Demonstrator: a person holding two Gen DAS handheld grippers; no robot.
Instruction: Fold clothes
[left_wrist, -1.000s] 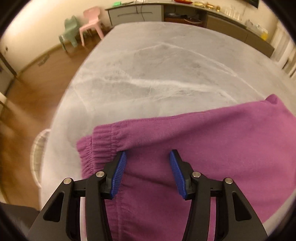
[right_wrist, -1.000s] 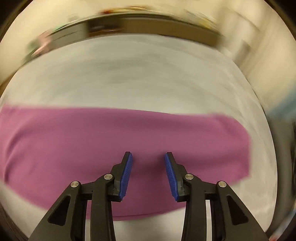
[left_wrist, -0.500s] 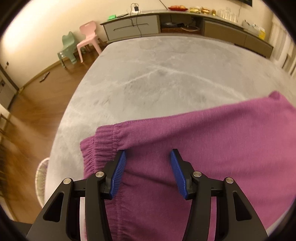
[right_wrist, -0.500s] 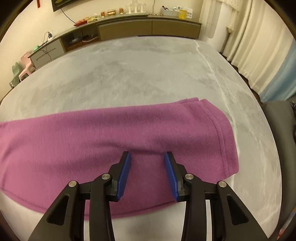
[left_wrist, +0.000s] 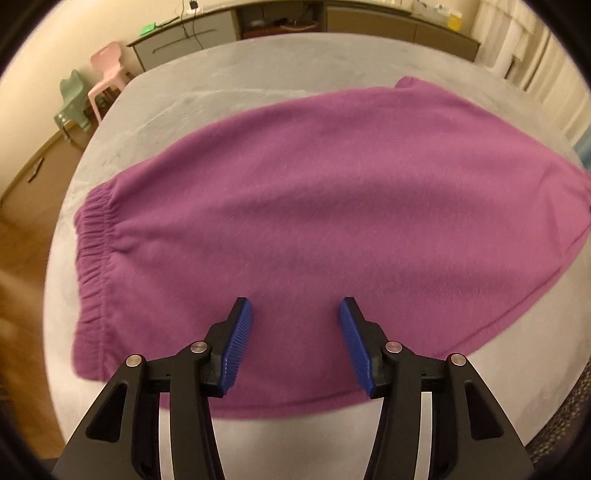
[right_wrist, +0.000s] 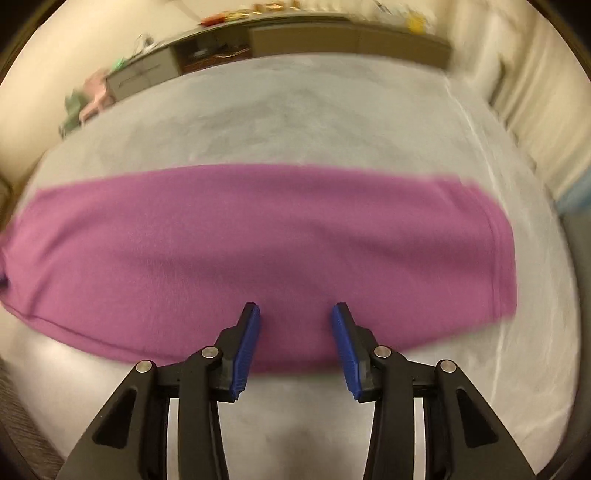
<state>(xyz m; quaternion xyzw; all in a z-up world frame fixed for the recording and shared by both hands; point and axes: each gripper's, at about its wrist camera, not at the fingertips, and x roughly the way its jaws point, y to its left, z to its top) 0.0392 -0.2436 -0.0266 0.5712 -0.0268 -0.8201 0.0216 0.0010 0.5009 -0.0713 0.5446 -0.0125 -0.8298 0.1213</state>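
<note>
Covering most of both views is a wide grey plush surface (left_wrist: 258, 74), seen from above; its nap is brushed into lighter and darker patches. A purple garment (left_wrist: 314, 206) is spread flat on it, near the front edge, lying lengthwise from left to right. The gathered elastic waistband (left_wrist: 94, 236) is seen at the left end in the left wrist view, and a stitched hem (right_wrist: 498, 258) at the right end in the right wrist view, which is blurred.

Behind the surface a long low cabinet (left_wrist: 388, 22) is set along the far wall, with open shelves in the middle; small items are seen on top, too blurred to name. What is kept in the shelves cannot be told. A pink chair (left_wrist: 107, 70) and a pale green chair (left_wrist: 70, 99) are placed at the far left on a wooden floor (left_wrist: 26, 192). Light curtains (right_wrist: 517, 103) are seen at the right.

The left tongs (left_wrist: 295, 306) are held partly open over the garment's near edge, nothing gripped between the blue pads. The right tongs (right_wrist: 294, 310) are likewise partly open, having just been widened a little, with nothing clamped; purple cloth is only seen beyond the gap.
</note>
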